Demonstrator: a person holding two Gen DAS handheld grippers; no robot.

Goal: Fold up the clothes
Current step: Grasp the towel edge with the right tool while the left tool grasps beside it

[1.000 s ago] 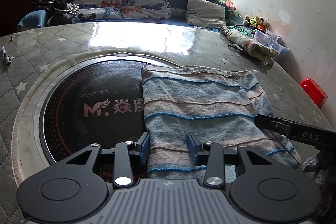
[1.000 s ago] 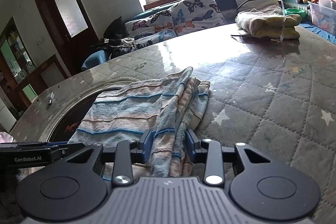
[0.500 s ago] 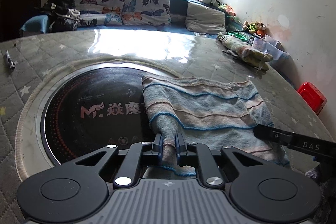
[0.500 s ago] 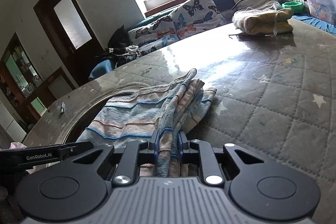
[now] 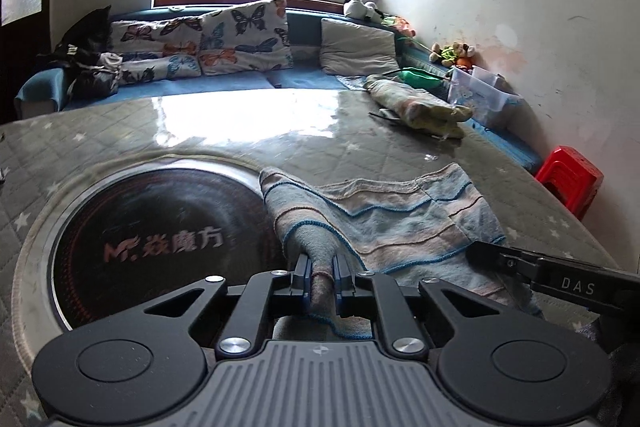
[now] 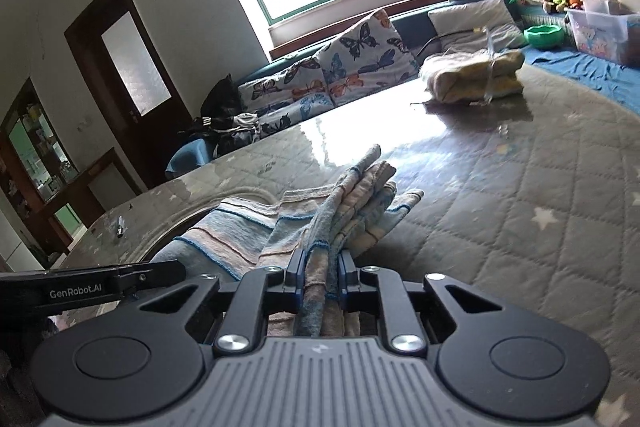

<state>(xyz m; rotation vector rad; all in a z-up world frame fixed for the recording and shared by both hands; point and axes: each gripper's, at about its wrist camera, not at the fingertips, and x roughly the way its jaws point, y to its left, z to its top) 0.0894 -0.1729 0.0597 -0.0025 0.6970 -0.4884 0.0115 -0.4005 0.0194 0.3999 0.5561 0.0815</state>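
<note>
A striped blue, pink and cream knit garment point(image 5: 400, 219) lies on the quilted grey table, partly over a round black panel point(image 5: 160, 227). My left gripper point(image 5: 322, 277) is shut on the garment's near left edge and holds it lifted off the table. My right gripper point(image 6: 322, 277) is shut on the garment's near right edge point(image 6: 332, 227), where several layers bunch into a ridge. The right gripper shows as a black bar at the right of the left wrist view point(image 5: 560, 279); the left gripper shows at the left of the right wrist view point(image 6: 88, 287).
A folded yellowish bundle point(image 5: 416, 103) lies at the table's far right. A sofa with butterfly cushions point(image 5: 240, 39) runs behind the table. A clear storage box point(image 5: 480, 91) and a red stool point(image 5: 572, 179) stand by the right wall. A small dark object point(image 6: 120, 231) lies near the left edge.
Both grippers closed on the garment's near edge, then rose and moved forward, lifting the near edge off the table and pulling the cloth into folds.
</note>
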